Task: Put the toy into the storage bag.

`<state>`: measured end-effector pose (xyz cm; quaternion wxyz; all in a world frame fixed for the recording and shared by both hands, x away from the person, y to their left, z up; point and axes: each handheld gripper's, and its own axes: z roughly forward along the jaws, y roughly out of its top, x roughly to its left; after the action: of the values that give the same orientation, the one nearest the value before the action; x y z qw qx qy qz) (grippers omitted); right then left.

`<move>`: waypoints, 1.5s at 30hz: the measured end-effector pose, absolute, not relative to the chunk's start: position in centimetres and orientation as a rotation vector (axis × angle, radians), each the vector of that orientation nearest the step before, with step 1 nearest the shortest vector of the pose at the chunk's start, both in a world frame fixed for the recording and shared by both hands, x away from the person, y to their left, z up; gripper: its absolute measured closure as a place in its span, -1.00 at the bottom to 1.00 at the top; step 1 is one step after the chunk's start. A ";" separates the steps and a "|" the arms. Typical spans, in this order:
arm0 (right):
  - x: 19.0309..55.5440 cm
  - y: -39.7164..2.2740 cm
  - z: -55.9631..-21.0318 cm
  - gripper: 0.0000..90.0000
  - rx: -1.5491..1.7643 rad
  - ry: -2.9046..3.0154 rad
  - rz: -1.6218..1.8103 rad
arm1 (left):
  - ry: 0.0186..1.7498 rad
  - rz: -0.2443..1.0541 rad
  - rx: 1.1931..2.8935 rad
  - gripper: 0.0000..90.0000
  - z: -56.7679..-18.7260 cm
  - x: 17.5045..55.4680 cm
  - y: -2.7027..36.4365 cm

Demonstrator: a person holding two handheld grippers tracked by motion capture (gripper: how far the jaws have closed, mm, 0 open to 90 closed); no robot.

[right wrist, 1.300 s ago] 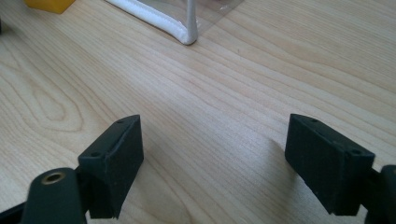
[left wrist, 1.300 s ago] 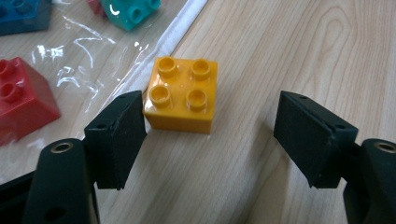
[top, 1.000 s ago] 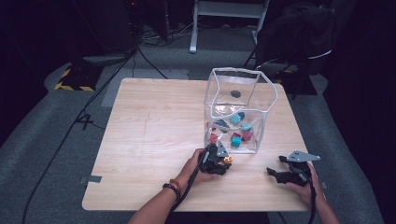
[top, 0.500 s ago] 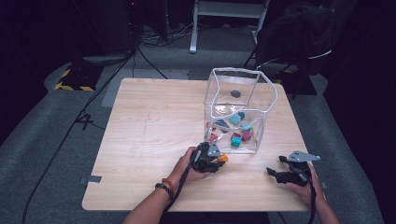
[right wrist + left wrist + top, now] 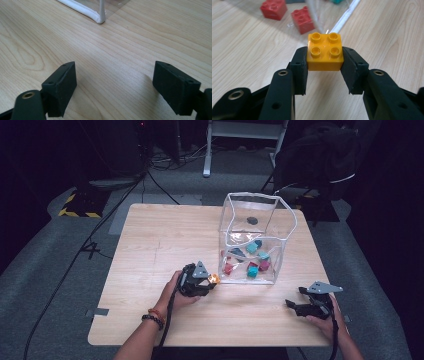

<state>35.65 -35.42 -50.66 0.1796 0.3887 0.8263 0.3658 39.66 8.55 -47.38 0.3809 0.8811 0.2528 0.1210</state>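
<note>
High view — pale wood table (image 5: 150, 245), grey floor; left jaws clamp orange brick (image 5: 215, 278), right jaws agape.

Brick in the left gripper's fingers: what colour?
Orange-yellow. The brick shows best in the left gripper view, clamped by the left gripper.

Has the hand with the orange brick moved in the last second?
Yes. The left gripper carried the orange brick leftward, away from the clear box.

Left tongs (image 5: 325, 66) clamp an orange four-stud brick (image 5: 325, 52) by its sides above the wooden desk (image 5: 249, 57); two red bricks (image 5: 302, 19) lie beyond, behind clear plastic.
</note>
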 end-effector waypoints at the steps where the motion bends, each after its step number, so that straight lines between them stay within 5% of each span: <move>1: 35.7 -35.4 -50.7 -0.56 1.097 2.336 1.034 | 0.654 0.307 2.242 0.31 -47.3 39.7 8.9; 26: 35.7 -35.4 -50.7 -0.57 1.101 2.334 1.036 | 0.879 0.443 2.038 0.31 -41.5 46.0 13.7; 45: 35.7 -35.4 -50.7 -0.57 1.101 2.334 1.036 | 0.888 0.558 1.975 0.31 -35.2 48.4 12.6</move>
<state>35.69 -35.41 -50.66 0.1797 0.3894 0.8257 0.3664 48.38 12.65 -35.16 0.4376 0.7941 0.3572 0.2243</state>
